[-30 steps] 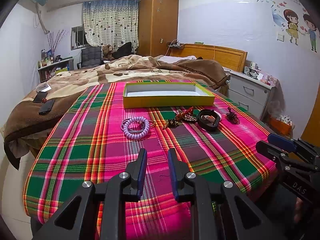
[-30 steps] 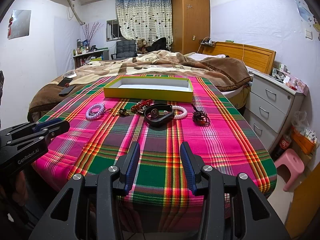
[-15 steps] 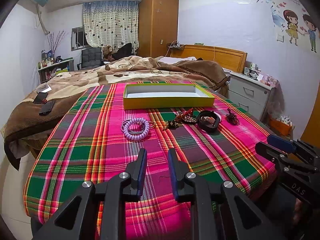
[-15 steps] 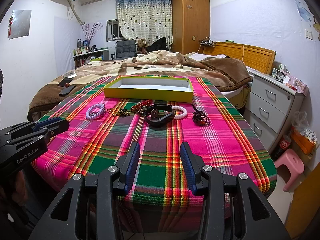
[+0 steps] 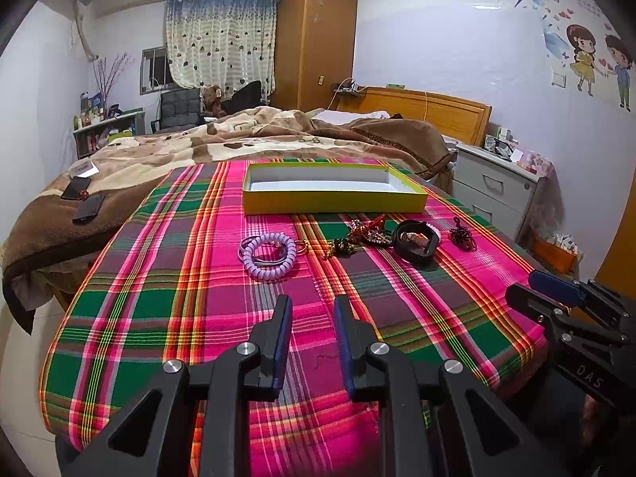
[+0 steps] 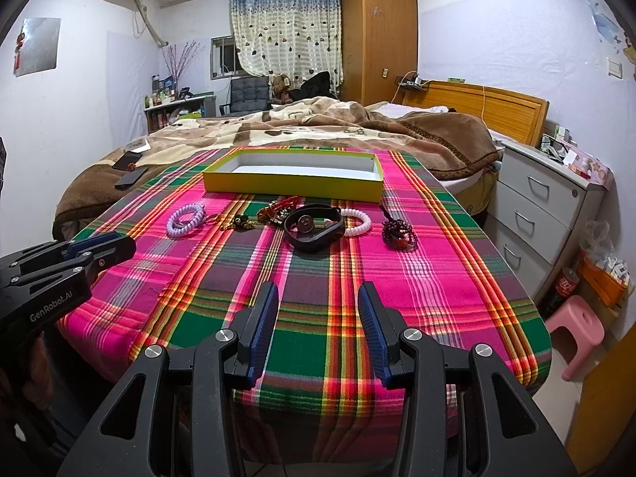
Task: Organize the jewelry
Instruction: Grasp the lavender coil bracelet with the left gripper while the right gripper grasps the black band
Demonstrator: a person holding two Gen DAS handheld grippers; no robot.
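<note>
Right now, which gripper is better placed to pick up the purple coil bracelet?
Left gripper: the purple coil bracelet lies almost straight ahead of its open jaws, while it sits far off-axis from the right gripper.

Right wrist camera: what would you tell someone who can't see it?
An empty yellow box sits on a plaid cloth, with a row of bracelets and beads in front of it. The open right claw hovers nearer the camera, holding nothing.

My bedroom has pale walls, a heart-print curtain (image 6: 286, 31) over the window and a tall wooden wardrobe (image 6: 379, 35) beside it. A brown blanket (image 6: 318, 127) covers the bed below its wooden headboard (image 6: 489, 105). Grey drawers (image 6: 544, 206) stand right, with a pink stool (image 6: 578, 334) on the pale floor.
</note>
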